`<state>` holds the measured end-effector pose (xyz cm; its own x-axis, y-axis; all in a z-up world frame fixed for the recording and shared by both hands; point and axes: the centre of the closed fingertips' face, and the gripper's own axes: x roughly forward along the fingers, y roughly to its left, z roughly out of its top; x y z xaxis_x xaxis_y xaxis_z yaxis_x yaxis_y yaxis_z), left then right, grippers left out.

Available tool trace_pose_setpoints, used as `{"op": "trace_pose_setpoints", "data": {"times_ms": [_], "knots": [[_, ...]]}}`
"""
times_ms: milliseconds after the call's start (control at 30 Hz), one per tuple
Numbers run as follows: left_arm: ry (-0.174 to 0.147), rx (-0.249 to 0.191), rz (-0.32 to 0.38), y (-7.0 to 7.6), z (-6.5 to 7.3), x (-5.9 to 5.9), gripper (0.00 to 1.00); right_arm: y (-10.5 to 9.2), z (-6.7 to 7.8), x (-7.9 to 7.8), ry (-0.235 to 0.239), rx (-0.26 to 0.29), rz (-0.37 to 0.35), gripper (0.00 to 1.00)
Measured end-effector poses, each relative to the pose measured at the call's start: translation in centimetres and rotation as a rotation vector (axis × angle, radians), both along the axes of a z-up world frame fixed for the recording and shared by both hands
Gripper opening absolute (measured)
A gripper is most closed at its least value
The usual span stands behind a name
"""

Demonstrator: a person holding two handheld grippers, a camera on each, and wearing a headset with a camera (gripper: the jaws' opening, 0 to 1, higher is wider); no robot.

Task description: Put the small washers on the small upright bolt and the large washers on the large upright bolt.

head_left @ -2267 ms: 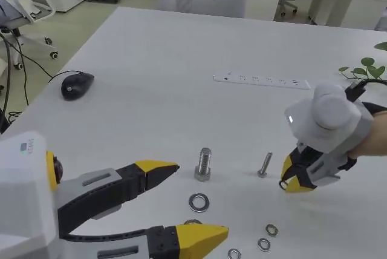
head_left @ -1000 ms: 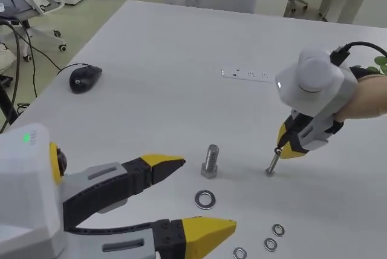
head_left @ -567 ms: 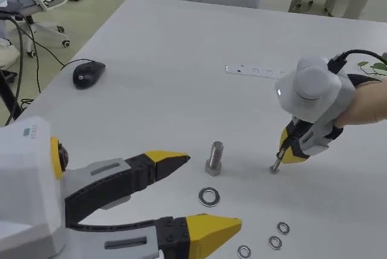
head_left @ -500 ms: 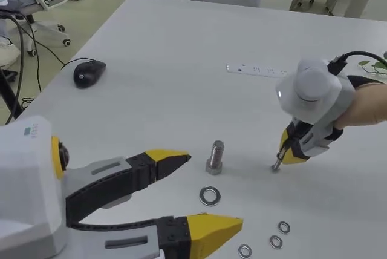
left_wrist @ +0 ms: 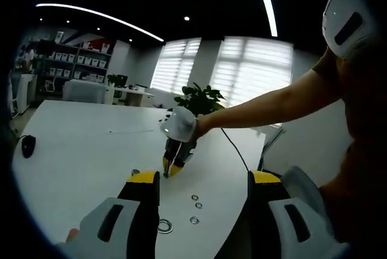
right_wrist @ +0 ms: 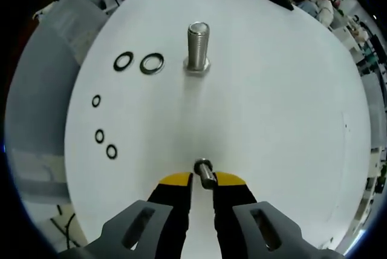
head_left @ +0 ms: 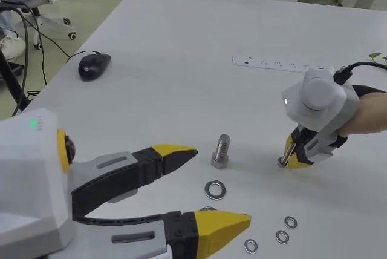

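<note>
The left gripper [head_left: 221, 185] has a pale grey housing with a small green light [head_left: 31, 124], and black jaws with yellow tips. The right gripper [head_left: 294, 157] has the same colours and a black cable [head_left: 346, 72]. The person wears a short orange-brown sleeve [left_wrist: 338, 65].

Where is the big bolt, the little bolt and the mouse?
big bolt [head_left: 222, 149]: head view, on its threaded shaft.
little bolt [right_wrist: 207, 175]: right gripper view, on its shaft.
mouse [head_left: 94, 66]: head view, on its back.
</note>
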<state>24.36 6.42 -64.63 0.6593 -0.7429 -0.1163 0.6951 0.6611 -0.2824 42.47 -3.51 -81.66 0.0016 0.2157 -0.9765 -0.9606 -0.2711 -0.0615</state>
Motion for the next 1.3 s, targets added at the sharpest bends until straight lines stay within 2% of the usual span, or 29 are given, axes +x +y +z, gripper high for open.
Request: {"op": "trace_pose_setpoints", "data": {"times_ms": [200,367,500,733,900,1067,1300], "knots": [[-0.004,0.005,0.002,0.0,0.1,-0.2,0.58,-0.3,0.9,0.1,-0.013,0.016,-0.015,0.17],[-0.013,0.01,-0.001,-0.1,0.4,-0.4,0.58,-1.3,1.6,-0.6,-0.01,0.013,-0.045,0.16],[-0.023,0.013,-0.003,-0.3,0.6,-0.8,0.58,-1.9,1.9,-2.9,0.023,0.011,-0.044,0.16],[-0.031,0.042,-0.025,-1.3,0.6,-1.8,0.58,-2.1,1.2,-7.7,0.082,0.011,0.022,0.15],[-0.04,0.05,-0.033,-1.9,0.9,-2.4,0.58,-1.9,0.4,-9.7,0.101,0.011,0.053,0.15],[-0.051,0.059,-0.026,-1.9,1.4,-2.8,0.58,-1.9,-0.3,-10.6,0.097,-0.008,0.086,0.17],[-0.066,0.064,-0.01,-1.8,2.1,-3.3,0.58,-1.4,-0.6,-10.8,0.09,-0.002,0.102,0.19]]}}
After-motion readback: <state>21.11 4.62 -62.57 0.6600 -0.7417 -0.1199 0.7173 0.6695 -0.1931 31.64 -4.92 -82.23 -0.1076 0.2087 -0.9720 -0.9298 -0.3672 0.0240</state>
